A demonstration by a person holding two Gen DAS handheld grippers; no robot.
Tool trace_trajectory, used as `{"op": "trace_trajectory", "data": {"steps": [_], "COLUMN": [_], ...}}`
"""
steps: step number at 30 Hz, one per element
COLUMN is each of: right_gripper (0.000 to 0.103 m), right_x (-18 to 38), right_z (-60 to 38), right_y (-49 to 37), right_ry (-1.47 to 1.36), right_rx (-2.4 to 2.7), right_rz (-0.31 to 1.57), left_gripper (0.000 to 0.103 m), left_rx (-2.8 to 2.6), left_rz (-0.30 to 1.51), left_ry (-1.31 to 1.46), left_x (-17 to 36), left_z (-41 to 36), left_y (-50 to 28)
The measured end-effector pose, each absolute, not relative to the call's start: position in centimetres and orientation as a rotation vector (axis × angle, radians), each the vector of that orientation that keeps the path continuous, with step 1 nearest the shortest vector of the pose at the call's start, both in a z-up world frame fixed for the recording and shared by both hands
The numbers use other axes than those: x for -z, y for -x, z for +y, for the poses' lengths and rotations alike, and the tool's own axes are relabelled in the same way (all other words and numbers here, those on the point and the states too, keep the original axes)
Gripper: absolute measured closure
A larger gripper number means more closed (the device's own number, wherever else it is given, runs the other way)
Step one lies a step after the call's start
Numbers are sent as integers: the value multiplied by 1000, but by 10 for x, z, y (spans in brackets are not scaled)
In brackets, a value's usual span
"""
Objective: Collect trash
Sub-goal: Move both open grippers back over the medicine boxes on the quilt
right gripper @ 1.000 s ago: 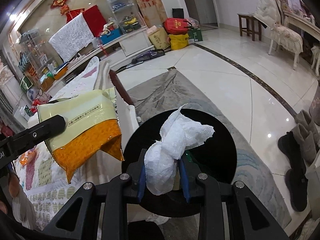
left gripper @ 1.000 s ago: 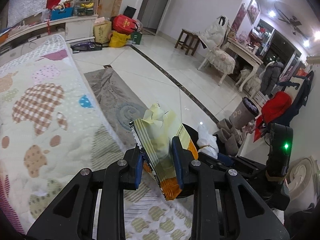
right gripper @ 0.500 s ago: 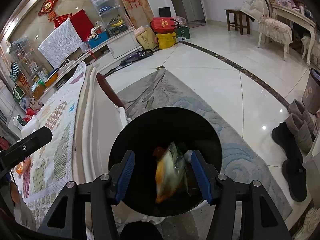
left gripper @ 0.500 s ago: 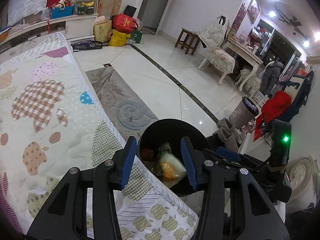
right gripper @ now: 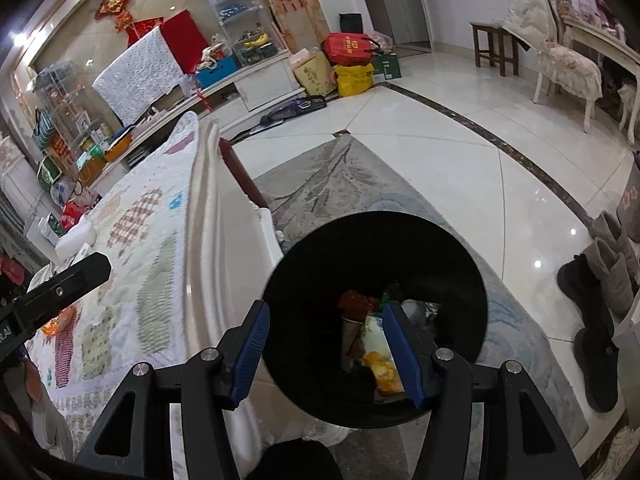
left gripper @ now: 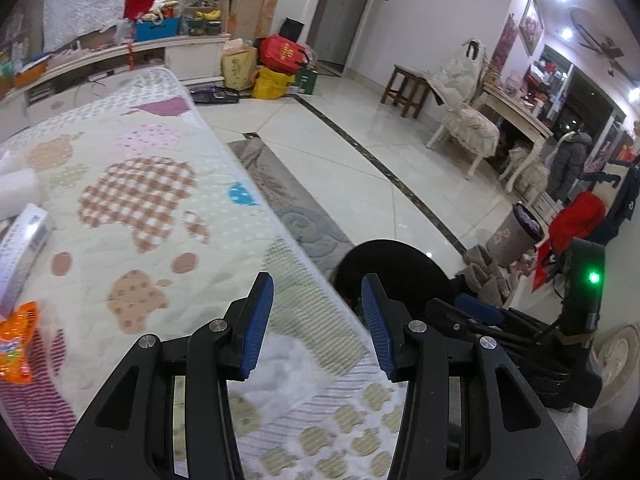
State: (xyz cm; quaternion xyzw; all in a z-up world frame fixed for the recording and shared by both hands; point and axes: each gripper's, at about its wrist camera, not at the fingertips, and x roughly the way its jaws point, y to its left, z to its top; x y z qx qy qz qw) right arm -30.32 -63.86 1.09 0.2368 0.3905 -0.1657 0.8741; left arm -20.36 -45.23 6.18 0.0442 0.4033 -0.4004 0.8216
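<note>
A black round trash bin (right gripper: 452, 264) stands on the floor beside the bed and also shows in the left wrist view (left gripper: 400, 260). Inside it lie a yellow-orange snack wrapper (right gripper: 382, 372), a red wrapper (right gripper: 354, 304) and a paper cup (right gripper: 350, 332). My right gripper (right gripper: 325, 312) is open and empty above the bin's left half. My left gripper (left gripper: 318, 294) is open and empty over the bed's edge, left of the bin. An orange wrapper (left gripper: 16, 340) lies on the quilt at the far left.
The patterned quilt (left gripper: 132, 200) covers the bed. A white box (left gripper: 22, 240) lies on it at the left. A grey rug (right gripper: 340, 184) lies under the bin. Dark boots (right gripper: 592, 320) stand to the right. Bags (left gripper: 280, 64) sit far back.
Both grippers opened and dropped the snack wrapper and the crumpled tissue into the bin. The left gripper has since drawn back left over the bed.
</note>
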Motion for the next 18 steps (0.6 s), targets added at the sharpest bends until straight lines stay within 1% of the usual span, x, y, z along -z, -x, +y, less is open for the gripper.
{"op": "trace_trajectory", "data": {"steps": [8, 10, 12, 18], "right_gripper": [46, 44, 38, 38], "right_x": [-17, -20, -22, -30], "right_z": [-606, -597, -590, -568], "right_y": [281, 275, 270, 254], "right_ry": [-455, -442, -432, -405], "right_rx": [277, 259, 245, 199], "right_rz": [813, 813, 810, 807], "left_gripper": [59, 59, 59, 59], "left_rx": [780, 762, 741, 693], "left_rz": [822, 820, 817, 820], "left_ry": [-95, -86, -81, -65], "left_x": [-68, -69, -70, -74], "left_z": [-416, -406, -396, -362], "left_y": [194, 191, 188, 179]}}
